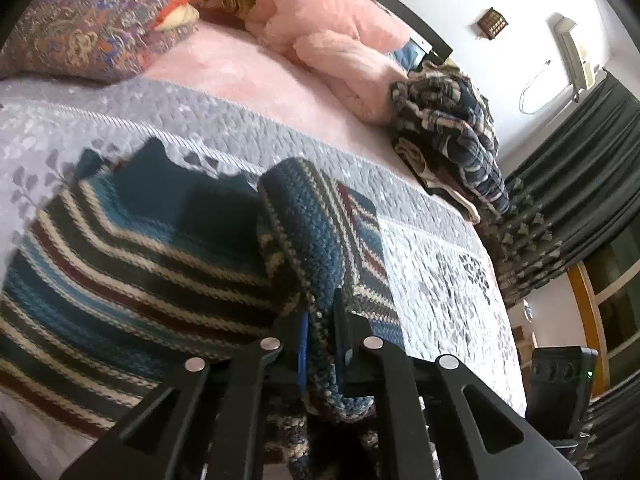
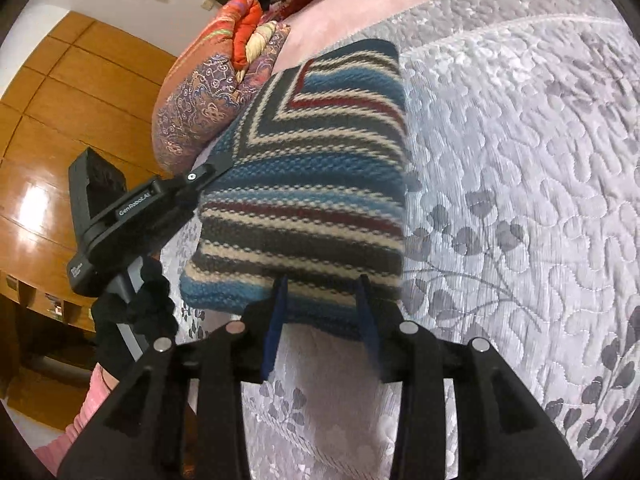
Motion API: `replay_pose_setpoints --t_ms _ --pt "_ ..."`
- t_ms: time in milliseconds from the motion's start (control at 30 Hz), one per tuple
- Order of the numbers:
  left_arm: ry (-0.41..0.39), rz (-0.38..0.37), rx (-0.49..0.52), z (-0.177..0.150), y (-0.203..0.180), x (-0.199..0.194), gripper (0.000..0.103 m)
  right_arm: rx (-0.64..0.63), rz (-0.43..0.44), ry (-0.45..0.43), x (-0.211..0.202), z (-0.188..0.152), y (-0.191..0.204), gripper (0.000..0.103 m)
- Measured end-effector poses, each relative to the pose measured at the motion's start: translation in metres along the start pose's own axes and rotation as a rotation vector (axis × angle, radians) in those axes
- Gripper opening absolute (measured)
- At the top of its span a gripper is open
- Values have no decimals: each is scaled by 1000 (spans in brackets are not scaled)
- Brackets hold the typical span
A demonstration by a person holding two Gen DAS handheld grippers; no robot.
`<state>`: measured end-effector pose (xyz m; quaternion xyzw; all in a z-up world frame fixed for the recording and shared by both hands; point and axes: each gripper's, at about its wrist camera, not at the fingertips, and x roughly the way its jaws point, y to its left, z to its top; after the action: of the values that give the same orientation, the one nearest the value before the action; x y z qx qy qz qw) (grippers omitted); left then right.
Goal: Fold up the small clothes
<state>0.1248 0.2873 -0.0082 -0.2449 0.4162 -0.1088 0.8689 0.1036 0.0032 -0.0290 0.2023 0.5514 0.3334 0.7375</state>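
Grey quilted bedding covers the bed (image 2: 520,160) where the work goes on, and on it lies the striped knit garment (image 2: 312,184), blue, cream, dark and maroon, near the middle of the coverlet. It looks partly folded: in the left wrist view one flap (image 1: 316,240) is lifted and doubled over the flat body of the knit. The left gripper (image 1: 322,344) has its fingers clamped on that raised edge, the wool bunched between them. The right gripper (image 2: 324,320) has its fingers apart, straddling the near hem without pinching it. By my reading the fold is under way, not finished; the flap has yet to be laid flat. Farther off sit a pink blanket (image 1: 332,40), a patterned pillow (image 1: 92,28) and another heap of dark patterned cloth (image 1: 452,136), perhaps still to fold.
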Motion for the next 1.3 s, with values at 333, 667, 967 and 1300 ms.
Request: replay_pose_setpoints --t_ms 333,667,967,1300 --pt "35 -28 22 8 17 -10 5 -16 -18 7 11 6 8 40" --pt "147 -6 -84 -16 41 41 50 -10 -75 33 23 8 1 40" --pt "188 -69 -154 -30 54 45 67 -21 -72 45 33 1 -3 40" --pt "236 -150 -179 -36 25 66 44 -10 -84 49 33 -2 -8 40"
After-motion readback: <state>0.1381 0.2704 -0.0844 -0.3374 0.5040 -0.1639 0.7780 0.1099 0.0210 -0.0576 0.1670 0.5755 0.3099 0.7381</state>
